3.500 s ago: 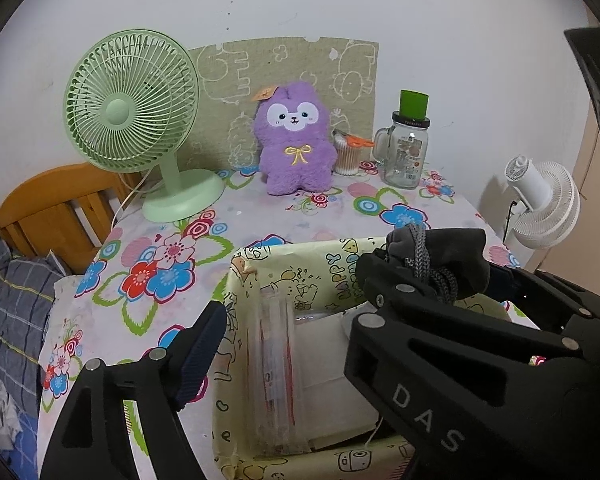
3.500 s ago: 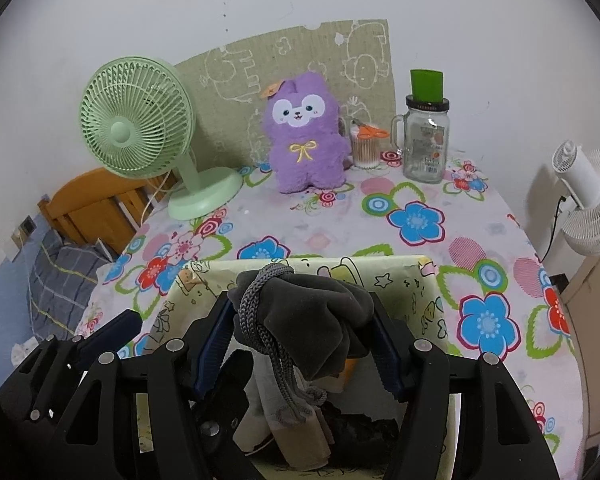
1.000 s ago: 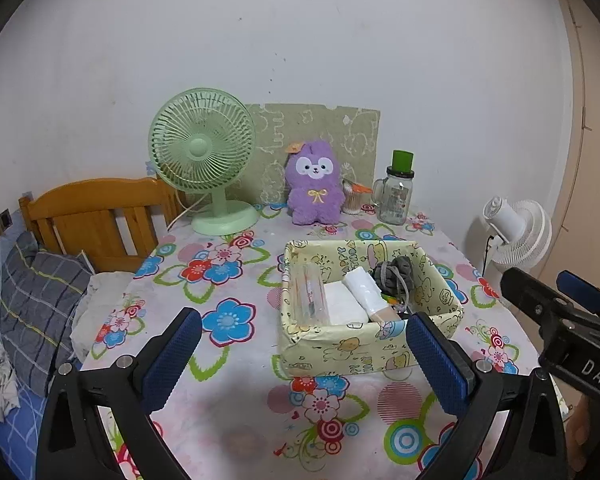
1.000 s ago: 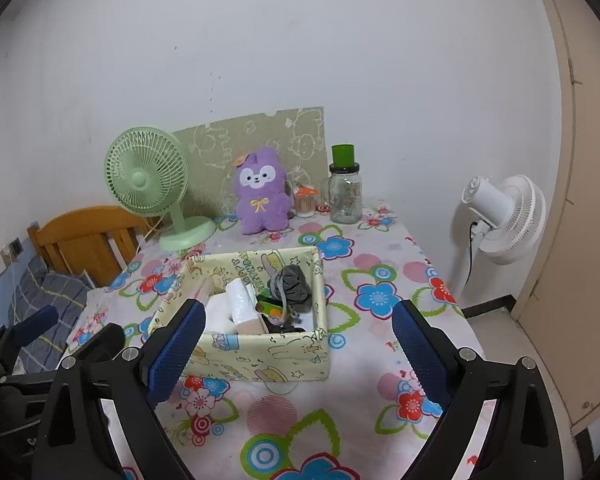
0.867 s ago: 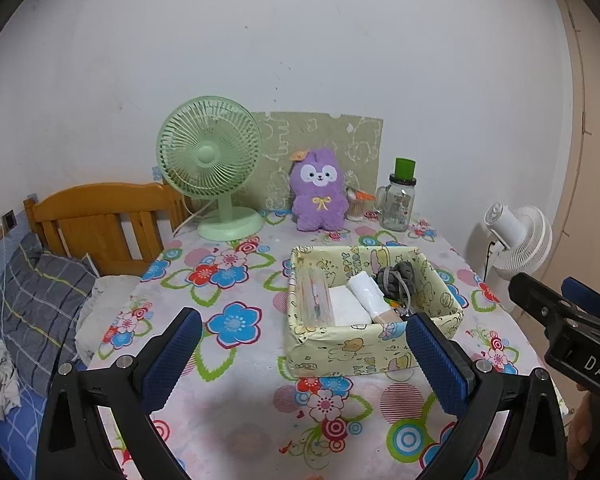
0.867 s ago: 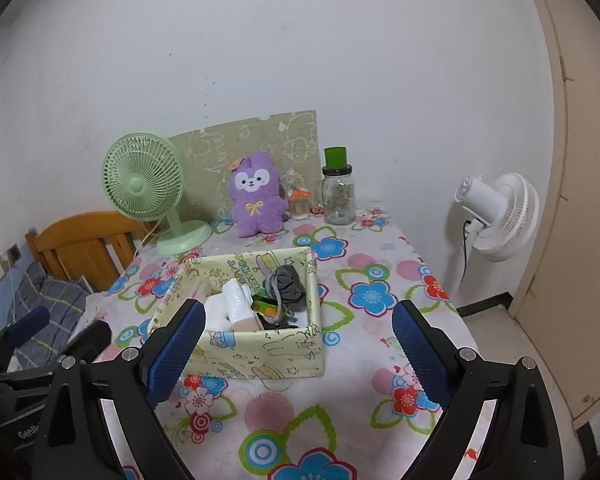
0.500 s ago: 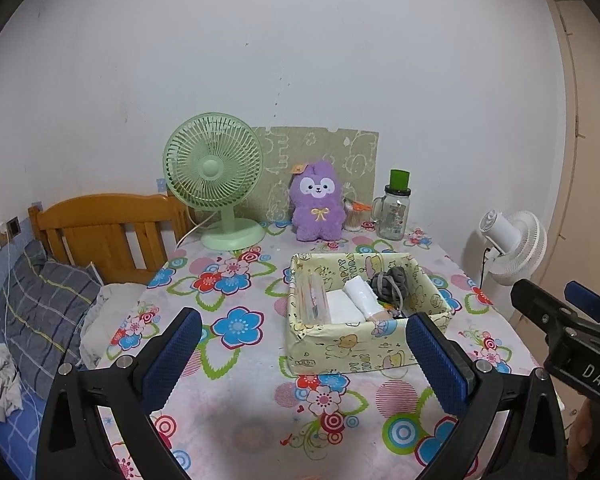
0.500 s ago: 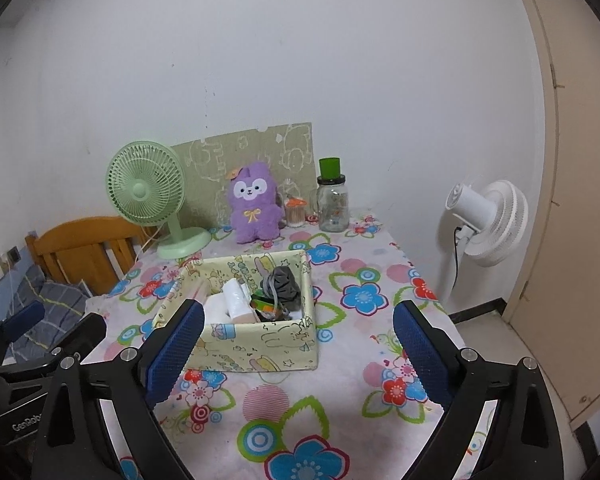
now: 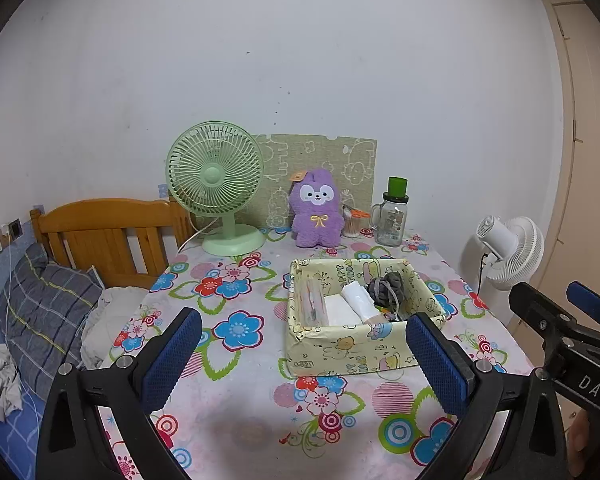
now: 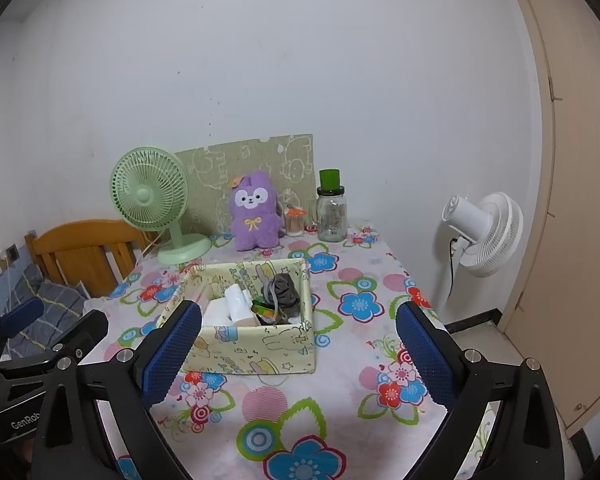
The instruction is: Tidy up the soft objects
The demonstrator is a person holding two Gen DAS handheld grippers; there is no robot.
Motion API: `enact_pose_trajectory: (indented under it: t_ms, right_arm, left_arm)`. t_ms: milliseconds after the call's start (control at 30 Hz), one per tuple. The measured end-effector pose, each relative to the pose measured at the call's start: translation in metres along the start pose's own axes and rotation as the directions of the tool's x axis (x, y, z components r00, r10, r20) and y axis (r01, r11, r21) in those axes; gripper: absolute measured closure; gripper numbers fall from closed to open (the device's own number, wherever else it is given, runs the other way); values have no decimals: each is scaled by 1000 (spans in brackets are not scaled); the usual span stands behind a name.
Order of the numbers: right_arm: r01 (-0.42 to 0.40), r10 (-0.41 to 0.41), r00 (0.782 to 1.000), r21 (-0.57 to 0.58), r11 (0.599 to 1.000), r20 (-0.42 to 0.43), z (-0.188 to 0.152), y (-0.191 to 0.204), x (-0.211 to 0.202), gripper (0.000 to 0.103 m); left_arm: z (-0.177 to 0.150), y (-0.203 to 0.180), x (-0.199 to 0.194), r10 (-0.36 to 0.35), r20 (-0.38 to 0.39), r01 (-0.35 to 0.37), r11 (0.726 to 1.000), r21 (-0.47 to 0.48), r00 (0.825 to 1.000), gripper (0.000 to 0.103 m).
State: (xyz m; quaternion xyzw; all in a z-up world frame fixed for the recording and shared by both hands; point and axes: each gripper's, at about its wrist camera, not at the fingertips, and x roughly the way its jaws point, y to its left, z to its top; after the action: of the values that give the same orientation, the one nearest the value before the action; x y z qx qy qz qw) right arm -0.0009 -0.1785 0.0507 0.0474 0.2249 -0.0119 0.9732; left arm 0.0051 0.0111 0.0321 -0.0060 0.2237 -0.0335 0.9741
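A pale yellow cartoon-print fabric box (image 9: 348,350) (image 10: 256,350) stands mid-table. Inside it lie a grey bundle with a cord (image 9: 386,286) (image 10: 282,288), a white roll (image 9: 358,302) (image 10: 236,300) and a clear packet (image 9: 310,302). A purple plush toy (image 9: 317,214) (image 10: 255,212) sits upright at the back of the table. My left gripper (image 9: 304,364) is open and empty, held back over the table's near edge. My right gripper (image 10: 298,356) is open and empty, also well short of the box.
A green desk fan (image 9: 216,184) (image 10: 152,204), a glass jar with a green lid (image 9: 392,218) (image 10: 331,210) and a small orange-lidded pot (image 10: 294,222) stand at the back. A white floor fan (image 10: 482,232) is off the right edge. A wooden bed headboard (image 9: 100,236) is on the left.
The right gripper let go of the grey bundle, which now lies in the box. Both grippers have pulled back and up from the box, and both are open.
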Motion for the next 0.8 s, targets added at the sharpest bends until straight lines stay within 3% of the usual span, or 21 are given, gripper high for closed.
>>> enact_pose_trajectory:
  t_ms: [800]
  right_arm:
    - [-4,4,1000,-2,1000,6,1,1,1,3]
  left_arm:
    - [1,3,1,2,4,-2,1000,-8,1000,0]
